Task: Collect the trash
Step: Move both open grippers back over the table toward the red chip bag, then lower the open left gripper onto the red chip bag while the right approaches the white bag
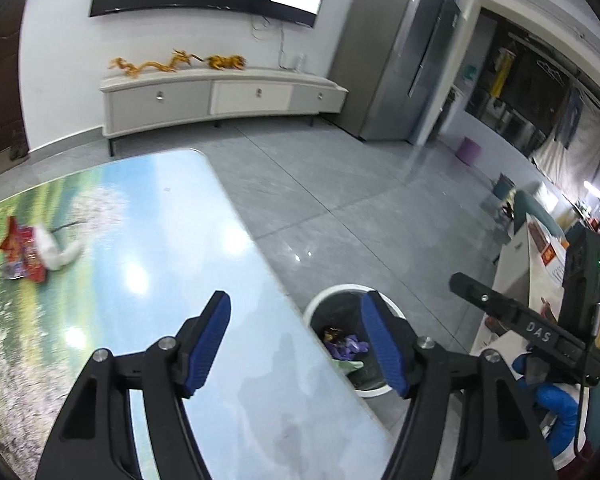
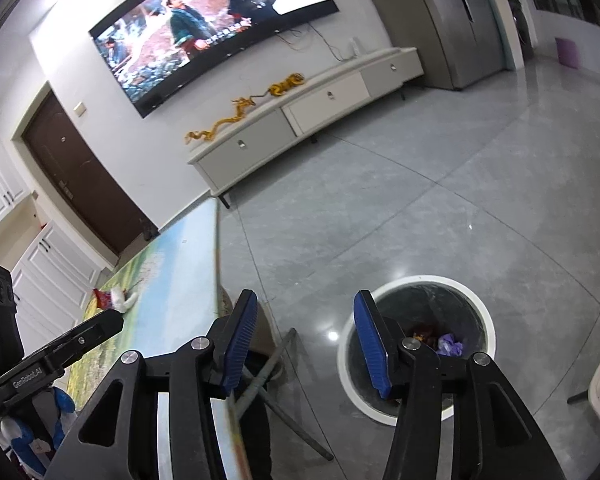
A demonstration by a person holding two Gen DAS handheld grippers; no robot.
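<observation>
A red snack wrapper [image 1: 22, 254] and a crumpled white tissue [image 1: 58, 252] lie together on the picture-printed table [image 1: 180, 216], far left of my left gripper [image 1: 296, 340]. That gripper is open and empty, over the table's right edge. A white-rimmed waste bin [image 2: 416, 344] stands on the floor beside the table, with purple and brown scraps inside. My right gripper [image 2: 306, 340] hangs open and empty between the table edge and the bin. The bin [image 1: 350, 336] also shows between the left gripper's fingers. The wrapper [image 2: 102, 299] and tissue [image 2: 122, 300] appear small in the right wrist view.
A grey tiled floor [image 1: 340, 200] spreads toward a low TV cabinet [image 1: 220, 98] under a wall television [image 2: 212, 36]. A tall grey fridge [image 1: 400, 60] stands at the right. Metal table legs [image 2: 276, 388] cross below the table edge. A gloved hand [image 1: 556, 400] holds the other gripper.
</observation>
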